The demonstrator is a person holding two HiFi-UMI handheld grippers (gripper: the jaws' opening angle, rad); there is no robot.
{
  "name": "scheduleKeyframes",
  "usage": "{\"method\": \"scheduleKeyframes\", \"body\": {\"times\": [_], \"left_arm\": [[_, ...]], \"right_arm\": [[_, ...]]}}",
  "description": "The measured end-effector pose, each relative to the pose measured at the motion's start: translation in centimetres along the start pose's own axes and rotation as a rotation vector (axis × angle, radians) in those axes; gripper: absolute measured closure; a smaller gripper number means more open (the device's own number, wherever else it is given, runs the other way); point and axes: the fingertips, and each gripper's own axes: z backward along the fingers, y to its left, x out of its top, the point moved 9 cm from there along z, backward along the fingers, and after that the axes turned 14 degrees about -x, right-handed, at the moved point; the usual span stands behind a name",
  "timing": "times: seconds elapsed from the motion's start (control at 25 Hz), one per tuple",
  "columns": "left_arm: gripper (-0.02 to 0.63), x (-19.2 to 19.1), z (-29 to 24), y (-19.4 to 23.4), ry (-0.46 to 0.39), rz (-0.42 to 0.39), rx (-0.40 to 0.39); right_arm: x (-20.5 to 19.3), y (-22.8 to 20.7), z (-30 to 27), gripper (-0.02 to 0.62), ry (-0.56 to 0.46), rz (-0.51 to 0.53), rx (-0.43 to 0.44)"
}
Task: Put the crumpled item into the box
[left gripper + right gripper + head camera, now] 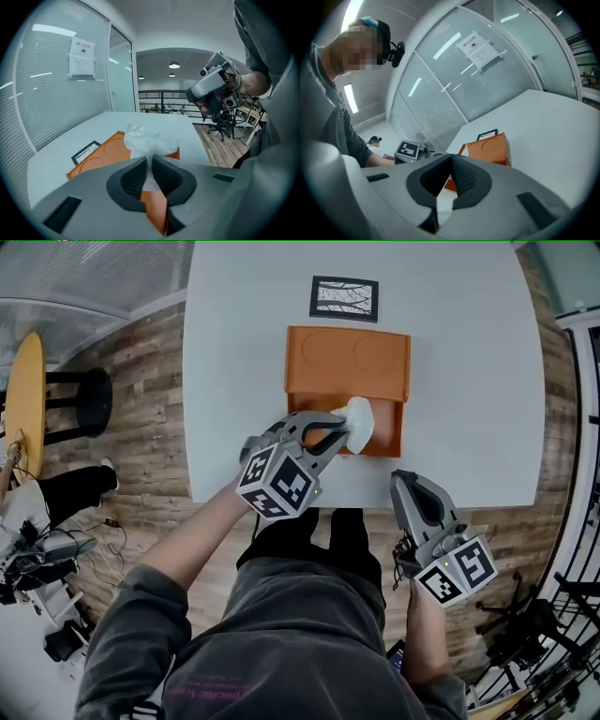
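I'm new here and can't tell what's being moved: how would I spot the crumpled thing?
On the big white table lies an open orange box. Above its near half, the left gripper pinches in its jaws a crumpled wad of whitish clear plastic, the only pale, wrinkled thing against all that smooth orange.

Framed picture (344, 298) on white table (469, 381); black stool (80, 401) on wooden floor (150, 456).

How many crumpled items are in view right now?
1. The crumpled plastic item is pinched in the left hand-held gripper, over the open orange box. That gripper covers part of the box, so more could be hidden.
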Motion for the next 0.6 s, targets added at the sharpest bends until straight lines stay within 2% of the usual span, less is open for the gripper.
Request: {"method": "scheduleKeyframes", "body": {"times": [0.6], "left_arm": [[0.558,-1.8,-6.0,1.6,0.257,-0.088,-0.094]], "right_arm": [[-1.5,-3.4,-0.4,0.594,0.022,-0.073,-0.032]]}}
